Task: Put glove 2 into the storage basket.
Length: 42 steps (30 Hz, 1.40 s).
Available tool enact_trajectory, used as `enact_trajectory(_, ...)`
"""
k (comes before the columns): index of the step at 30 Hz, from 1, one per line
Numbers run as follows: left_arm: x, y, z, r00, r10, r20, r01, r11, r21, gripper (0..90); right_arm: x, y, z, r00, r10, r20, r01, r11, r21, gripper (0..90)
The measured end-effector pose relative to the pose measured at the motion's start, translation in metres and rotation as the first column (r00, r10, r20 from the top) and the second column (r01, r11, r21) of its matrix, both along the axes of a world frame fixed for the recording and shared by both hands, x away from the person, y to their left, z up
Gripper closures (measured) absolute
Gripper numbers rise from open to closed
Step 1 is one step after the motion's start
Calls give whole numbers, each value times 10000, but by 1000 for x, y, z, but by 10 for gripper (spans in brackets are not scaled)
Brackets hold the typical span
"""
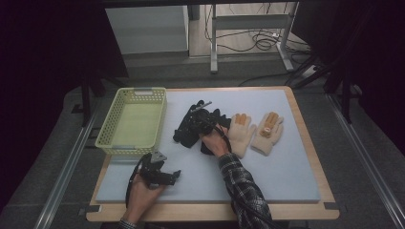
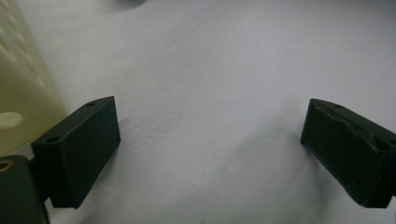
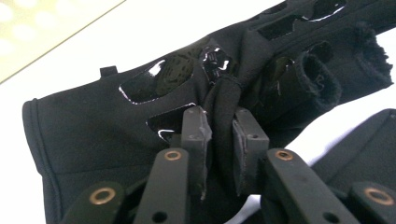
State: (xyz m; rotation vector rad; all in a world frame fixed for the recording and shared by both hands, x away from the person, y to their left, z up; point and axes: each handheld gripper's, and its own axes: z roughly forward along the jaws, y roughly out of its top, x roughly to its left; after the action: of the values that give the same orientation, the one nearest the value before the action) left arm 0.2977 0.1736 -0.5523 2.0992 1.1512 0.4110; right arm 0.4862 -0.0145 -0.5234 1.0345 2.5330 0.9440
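Observation:
A black fingerless glove [image 3: 93, 126] with shiny patches lies on the pale mat [image 1: 267, 176]. My right gripper [image 3: 223, 123] is shut on a raised fold of its fabric, pinched between both pads. From above, my right gripper [image 1: 187, 131] sits over the dark glove pile [image 1: 212, 118] at the mat's middle. Part of a second black glove [image 3: 364, 135] lies close by. My left gripper [image 1: 174, 175] rests near the front left of the mat. Seen along its own jaws, the left gripper [image 2: 210, 140] stands open on bare mat with nothing between them.
A yellow-green slotted basket [image 1: 107, 143] stands at the mat's left, with nothing visible inside; its wall [image 2: 23, 93] is close to my left jaw. Two beige knitted gloves [image 1: 241, 131] [image 1: 268, 131] lie side by side to the right of the black ones. Wooden table edges frame the mat.

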Motion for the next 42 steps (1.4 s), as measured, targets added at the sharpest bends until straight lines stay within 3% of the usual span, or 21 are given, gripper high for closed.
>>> enact_trajectory(2,0,0,0,10000,-18,-12,18,10000,18,51,-1,-3,3,9999,61,88,-61,10000,12,777)
enact_trajectory(5,0,0,0,10000,-18,-10,18,10000,21,51,-5,-10,11,9999,85,90,-90,9989,467,778)
enact_trajectory(9,0,0,0,10000,-16,-3,16,10000,27,51,-17,-16,28,9988,376,307,-397,9965,735,777)
enact_trajectory(17,0,0,0,10000,-25,6,25,10000,44,51,-47,-32,57,9928,1064,548,-1132,9835,1411,776)
enact_trajectory(22,0,0,0,10000,-31,17,31,10000,44,51,-79,-53,68,9891,1324,647,-1412,9770,1600,775)
enact_trajectory(34,0,0,0,10000,9,30,-9,10000,2,51,-155,-96,57,9818,1800,603,-1883,9639,1883,774)
enact_trajectory(38,0,0,0,10000,30,22,-30,10000,-2,51,-178,-106,46,9801,1927,468,-1982,9619,1883,772)
enact_trajectory(42,0,0,0,10000,0,8,0,10000,30,51,-190,-111,28,9786,2047,209,-2051,9623,1786,760)
